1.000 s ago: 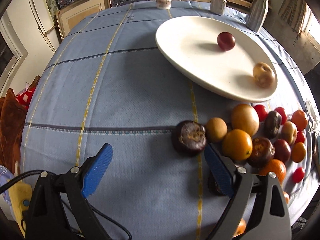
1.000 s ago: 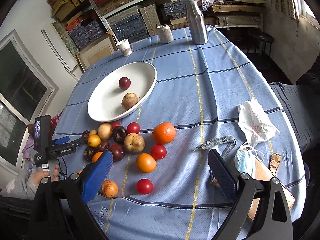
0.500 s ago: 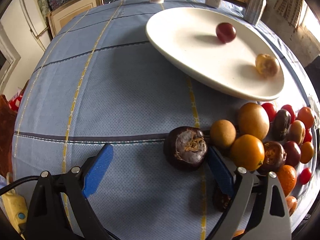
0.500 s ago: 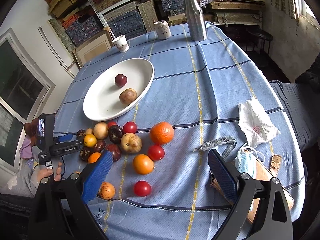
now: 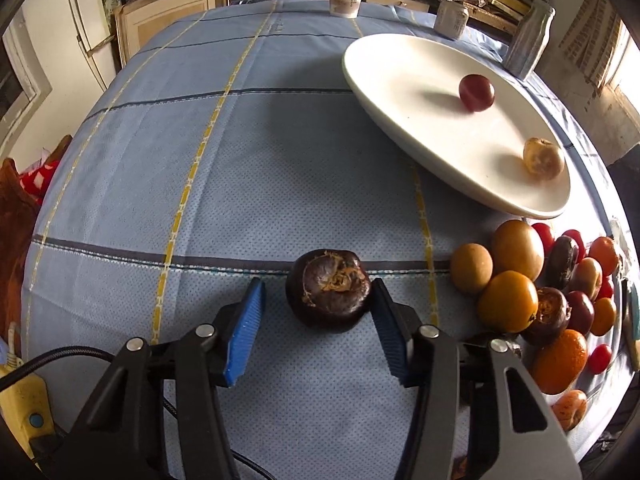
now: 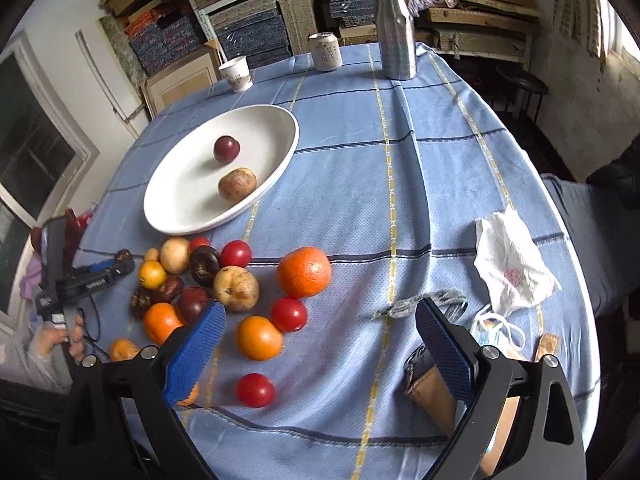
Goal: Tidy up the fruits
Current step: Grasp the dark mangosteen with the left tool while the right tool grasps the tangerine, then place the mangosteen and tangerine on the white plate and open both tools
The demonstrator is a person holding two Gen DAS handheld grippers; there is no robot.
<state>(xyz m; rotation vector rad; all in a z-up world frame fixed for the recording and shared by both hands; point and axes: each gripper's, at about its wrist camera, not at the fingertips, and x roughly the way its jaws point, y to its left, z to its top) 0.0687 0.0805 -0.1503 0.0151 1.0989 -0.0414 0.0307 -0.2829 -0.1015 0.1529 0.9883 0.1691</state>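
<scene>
A dark purple mangosteen (image 5: 328, 296) lies on the blue tablecloth between the pads of my left gripper (image 5: 318, 308). The jaws are partly closed around it: the right pad touches it, the left pad stands a small gap away. A white oval plate (image 5: 408, 92) holds a dark red plum (image 5: 476, 92) and a brown fruit (image 5: 543, 159). A heap of oranges, tomatoes and dark fruits (image 5: 536, 288) lies right of the gripper. My right gripper (image 6: 320, 334) is open and empty, above an orange (image 6: 259, 338) and tomatoes (image 6: 289, 313). The plate (image 6: 272, 128) also shows there.
A paper cup (image 6: 237, 73), a can (image 6: 326, 51) and a metal bottle (image 6: 395, 29) stand at the table's far edge. A white plastic bag (image 6: 512, 264), a face mask (image 6: 496, 326) and a brown wallet (image 6: 436, 388) lie at the right.
My left gripper has swung right, so the mangosteen now sits between its pads, and the jaws have narrowed around it. My right gripper has drifted lower over the fruits, still open.
</scene>
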